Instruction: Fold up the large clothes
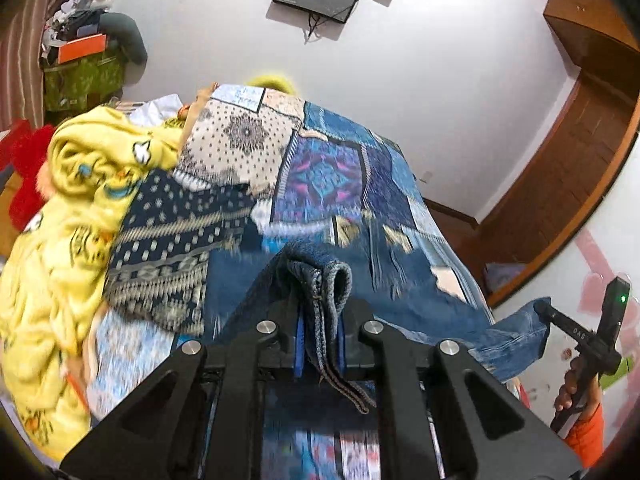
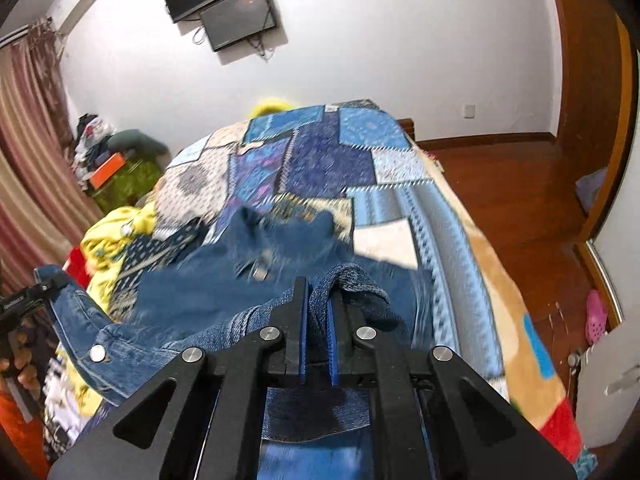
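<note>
- We hold a blue denim garment (image 2: 168, 304) lifted above a bed, one gripper on each end of an edge.
- Our left gripper (image 1: 320, 320) has its blue pads closed tight on a bunched fold of denim (image 1: 320, 276); a seamed strip of the cloth hangs down between the fingers toward the camera.
- Our right gripper (image 2: 318, 320) is likewise clamped on a rolled hem of the same denim, which bulges over the fingertips.
- In the left wrist view, the right gripper shows at the right edge, gripped by a hand (image 1: 572, 384) with an orange sleeve, denim stretched to it.
- In the right wrist view, the left gripper appears at the left edge, pinching the garment's corner; a metal button (image 2: 97, 353) shows on the cloth near it.
- The rest of the garment sags onto the patchwork blanket (image 2: 340, 152) that covers the bed, blurred in both views.
- A yellow printed blanket (image 1: 72, 216) lies crumpled on the left side of the bed.
- Two dark screens (image 2: 232, 4) hang on the far white wall.
- Wooden floor (image 2: 500, 184) lies to the right of the bed.
</note>
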The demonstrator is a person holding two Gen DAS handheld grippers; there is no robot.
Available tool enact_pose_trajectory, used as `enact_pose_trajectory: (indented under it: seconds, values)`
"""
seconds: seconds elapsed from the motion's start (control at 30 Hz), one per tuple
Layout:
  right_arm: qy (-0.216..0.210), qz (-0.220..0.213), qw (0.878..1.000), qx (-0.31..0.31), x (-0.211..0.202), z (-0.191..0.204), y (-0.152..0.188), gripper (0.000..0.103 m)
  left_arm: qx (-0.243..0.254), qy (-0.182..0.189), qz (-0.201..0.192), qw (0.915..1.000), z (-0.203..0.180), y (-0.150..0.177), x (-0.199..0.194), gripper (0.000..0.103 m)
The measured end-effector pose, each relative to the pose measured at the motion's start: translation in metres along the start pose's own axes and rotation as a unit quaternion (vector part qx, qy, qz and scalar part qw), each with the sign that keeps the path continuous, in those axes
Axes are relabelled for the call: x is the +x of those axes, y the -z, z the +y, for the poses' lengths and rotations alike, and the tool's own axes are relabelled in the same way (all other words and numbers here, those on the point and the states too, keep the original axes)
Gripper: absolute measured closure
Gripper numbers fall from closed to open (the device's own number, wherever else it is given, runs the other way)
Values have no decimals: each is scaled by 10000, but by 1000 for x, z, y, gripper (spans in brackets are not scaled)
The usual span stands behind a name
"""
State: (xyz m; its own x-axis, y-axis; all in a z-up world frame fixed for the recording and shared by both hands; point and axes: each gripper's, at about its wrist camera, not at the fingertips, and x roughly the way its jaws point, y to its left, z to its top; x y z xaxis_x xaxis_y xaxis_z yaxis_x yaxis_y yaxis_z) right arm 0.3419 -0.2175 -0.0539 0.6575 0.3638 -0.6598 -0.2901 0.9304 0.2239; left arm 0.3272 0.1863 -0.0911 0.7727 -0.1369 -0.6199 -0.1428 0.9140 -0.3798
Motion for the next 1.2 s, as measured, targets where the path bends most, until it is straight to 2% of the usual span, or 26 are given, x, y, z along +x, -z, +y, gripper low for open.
enact_pose_trajectory:
  seconds: [0.13,0.23,0.4,0.57,0.77,0.9,1.0,1.07,1.1,1.13,1.17,1.2]
  values:
    - [218,137,9997,-57,37,-3,-12,96,-6,-273,119,9996,4,-17,45,92]
    - [340,365,9988,-12,68,-8,-12,97,-95,-557,399,9976,15,-20,92,92]
    - [603,809,9949,24,116,-18,2,97,168,-1109,839,9901,30,-5,152,92]
    - [451,1100,9928,166,137,-38,19,96,78,-1155,1200,9860,53,18,185,91]
    - [130,1236,9922,119,130,-44,17,93,337,-1233,1261,9837,49,27,191,90]
    - [-126,1394,9900,158,118,-49,12,90,485,-1139,1382,9826,51,27,182,86]
    - [-223,1382,9900,153,99,-51,9,88,667,-1160,1428,9807,50,30,172,77]
    - [1,1313,9913,11,90,-49,7,83,839,-1300,1392,9781,47,32,163,70]
    - [341,1199,9921,-135,82,-49,6,73,922,-1383,1386,9763,46,32,159,63]
    - [699,1070,9914,-293,74,-48,5,68,991,-1447,1387,9747,45,32,155,55]
    - [898,971,9905,-389,67,-48,4,59,1053,-1522,1376,9731,42,30,147,49]
    - [1006,877,9899,-469,57,-49,4,58,1071,-1546,1344,9729,41,28,141,43]
